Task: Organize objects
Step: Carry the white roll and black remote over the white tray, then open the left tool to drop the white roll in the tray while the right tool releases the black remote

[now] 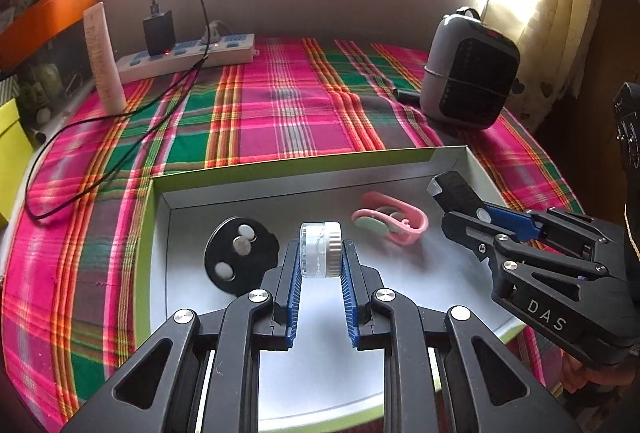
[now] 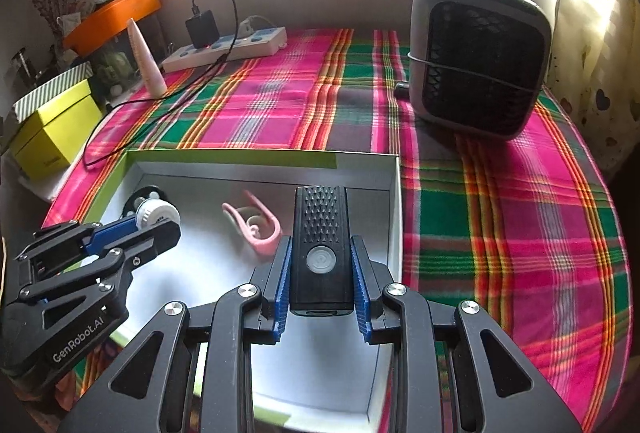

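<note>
A shallow white box with a lime-green rim (image 1: 280, 169) (image 2: 224, 156) lies on the plaid cloth. My left gripper (image 1: 320, 253) (image 2: 160, 221) is shut on a small clear jar with a white lid (image 1: 320, 249) (image 2: 156, 213), held over the box's left half. My right gripper (image 2: 321, 265) (image 1: 460, 205) is shut on a black flashlight with a round white button (image 2: 321, 245) (image 1: 452, 189), held over the box's right side. Inside the box lie a black disc with pale round pieces (image 1: 240, 253) (image 2: 140, 197) and a pink clip (image 1: 392, 221) (image 2: 256, 225).
A grey heater-like appliance (image 1: 468, 69) (image 2: 480, 53) stands at the back right. A white power strip with a black charger and cable (image 1: 188, 53) (image 2: 224, 45) lies at the back left, beside a pale tube (image 1: 104, 61) (image 2: 148, 61). A yellow-green box (image 2: 56, 133) and an orange shelf (image 2: 116, 13) sit at left.
</note>
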Tool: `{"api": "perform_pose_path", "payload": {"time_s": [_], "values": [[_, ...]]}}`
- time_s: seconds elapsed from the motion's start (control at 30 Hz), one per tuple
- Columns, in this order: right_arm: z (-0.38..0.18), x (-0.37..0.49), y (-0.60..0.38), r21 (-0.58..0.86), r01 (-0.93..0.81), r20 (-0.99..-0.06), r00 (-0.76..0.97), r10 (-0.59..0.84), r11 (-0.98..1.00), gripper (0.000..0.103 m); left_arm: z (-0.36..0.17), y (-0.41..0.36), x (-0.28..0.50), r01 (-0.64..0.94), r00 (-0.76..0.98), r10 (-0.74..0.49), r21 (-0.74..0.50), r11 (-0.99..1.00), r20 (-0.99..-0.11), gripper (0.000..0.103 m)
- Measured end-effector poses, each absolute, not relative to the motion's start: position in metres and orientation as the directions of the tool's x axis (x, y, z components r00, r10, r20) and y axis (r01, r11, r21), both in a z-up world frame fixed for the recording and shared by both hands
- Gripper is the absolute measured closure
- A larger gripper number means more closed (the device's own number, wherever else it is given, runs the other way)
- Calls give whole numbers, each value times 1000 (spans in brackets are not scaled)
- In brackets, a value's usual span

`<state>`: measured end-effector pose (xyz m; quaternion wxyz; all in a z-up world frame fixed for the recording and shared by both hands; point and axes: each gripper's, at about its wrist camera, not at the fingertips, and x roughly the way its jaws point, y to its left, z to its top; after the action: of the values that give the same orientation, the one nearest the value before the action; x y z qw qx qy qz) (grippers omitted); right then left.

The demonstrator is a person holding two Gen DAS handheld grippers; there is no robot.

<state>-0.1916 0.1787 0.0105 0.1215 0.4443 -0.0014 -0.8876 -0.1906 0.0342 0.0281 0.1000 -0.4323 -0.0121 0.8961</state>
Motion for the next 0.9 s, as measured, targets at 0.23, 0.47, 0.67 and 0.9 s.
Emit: {"api": "perform_pose_path", "payload": {"time_s": [0.23,0.47,0.67,0.9], "values": [[7,-199,175,108,231,-791,-570,-225,-967,75,21,33,-198,-164,-593,186,-109,-980,-784,86],[7,-199,173,108,232,-790,-570,-225,-967,75,17,35,-202,-164,-586,184,-106,-981,-789,86],[7,-200,173,113,235,-791,-567,-231,-965,75,15,35,-203,-163,-583,186,-110,-981,-791,86],[6,-202,169,102,238,-794,-566,-223,-966,75,15,35,-203,-162,-584,185,-110,-981,-790,86]]}}
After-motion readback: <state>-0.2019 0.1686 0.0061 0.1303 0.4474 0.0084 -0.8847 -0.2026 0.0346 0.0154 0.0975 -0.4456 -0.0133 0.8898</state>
